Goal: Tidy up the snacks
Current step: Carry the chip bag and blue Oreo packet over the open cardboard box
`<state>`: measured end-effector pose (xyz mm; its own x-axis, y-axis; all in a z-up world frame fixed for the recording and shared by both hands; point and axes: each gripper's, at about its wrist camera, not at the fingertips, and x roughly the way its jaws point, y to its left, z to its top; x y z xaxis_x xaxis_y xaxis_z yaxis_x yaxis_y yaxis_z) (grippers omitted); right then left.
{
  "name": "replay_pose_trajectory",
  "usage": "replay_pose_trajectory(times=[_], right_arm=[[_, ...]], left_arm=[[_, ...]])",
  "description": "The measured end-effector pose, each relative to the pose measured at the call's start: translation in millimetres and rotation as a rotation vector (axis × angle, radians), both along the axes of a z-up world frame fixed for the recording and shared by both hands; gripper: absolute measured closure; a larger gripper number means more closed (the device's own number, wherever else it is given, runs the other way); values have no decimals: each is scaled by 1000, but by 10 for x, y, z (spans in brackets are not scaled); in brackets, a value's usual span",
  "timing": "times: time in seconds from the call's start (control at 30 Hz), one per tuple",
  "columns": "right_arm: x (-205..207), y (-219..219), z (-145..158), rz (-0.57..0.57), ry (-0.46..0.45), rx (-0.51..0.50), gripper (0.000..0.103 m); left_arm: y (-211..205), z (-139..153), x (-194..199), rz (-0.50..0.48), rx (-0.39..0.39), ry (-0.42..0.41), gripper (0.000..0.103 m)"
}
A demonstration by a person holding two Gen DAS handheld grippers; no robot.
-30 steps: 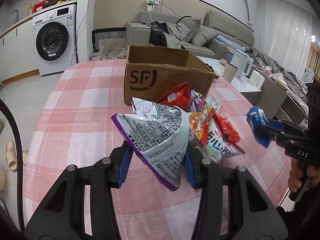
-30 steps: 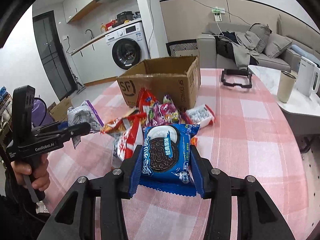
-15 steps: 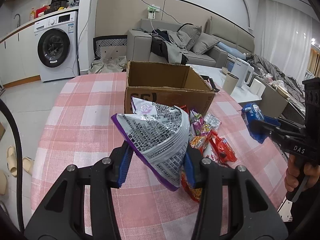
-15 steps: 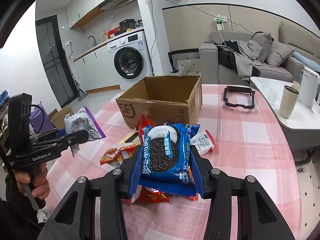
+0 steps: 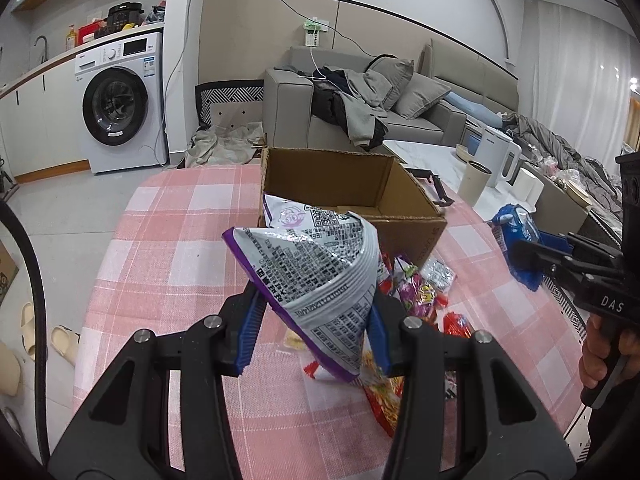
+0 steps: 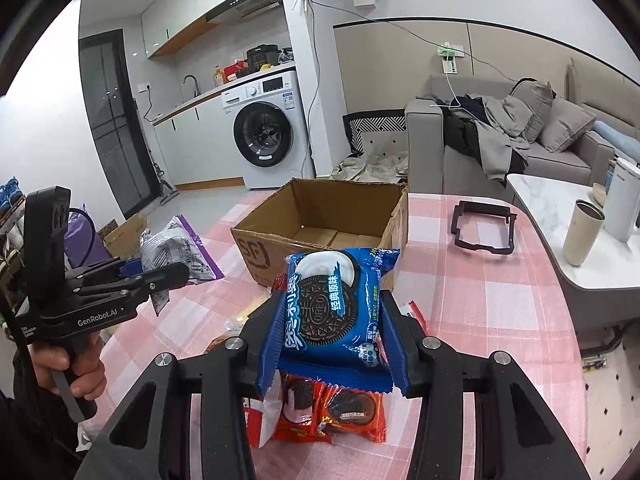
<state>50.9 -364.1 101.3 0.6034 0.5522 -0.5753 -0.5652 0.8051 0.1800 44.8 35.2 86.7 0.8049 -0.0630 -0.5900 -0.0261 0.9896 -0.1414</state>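
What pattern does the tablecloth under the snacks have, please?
Pink-and-white checks; the tablecloth shows best in the left wrist view.

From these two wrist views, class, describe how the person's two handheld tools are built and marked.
Both are matte black pistol-grip frames with silver bolts and ribbed blue pads on the fingers. The left tool reads "GenRobot.AI" in white on its side, and a black cable loops beside it. The right tool reads "DAS". The hand on its grip has a dark sleeve.
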Motion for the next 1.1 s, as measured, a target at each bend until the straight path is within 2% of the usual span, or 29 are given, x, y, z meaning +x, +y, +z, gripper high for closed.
replay_pose_trajectory(times=[0.7,1.1], right_arm=[[407,176,124,0,-3,23,57],[702,498,116,-13,11,6,57]], left_arm=[[77,91,631,1,27,-9,60],[128,48,1027,-24,33,5,60]])
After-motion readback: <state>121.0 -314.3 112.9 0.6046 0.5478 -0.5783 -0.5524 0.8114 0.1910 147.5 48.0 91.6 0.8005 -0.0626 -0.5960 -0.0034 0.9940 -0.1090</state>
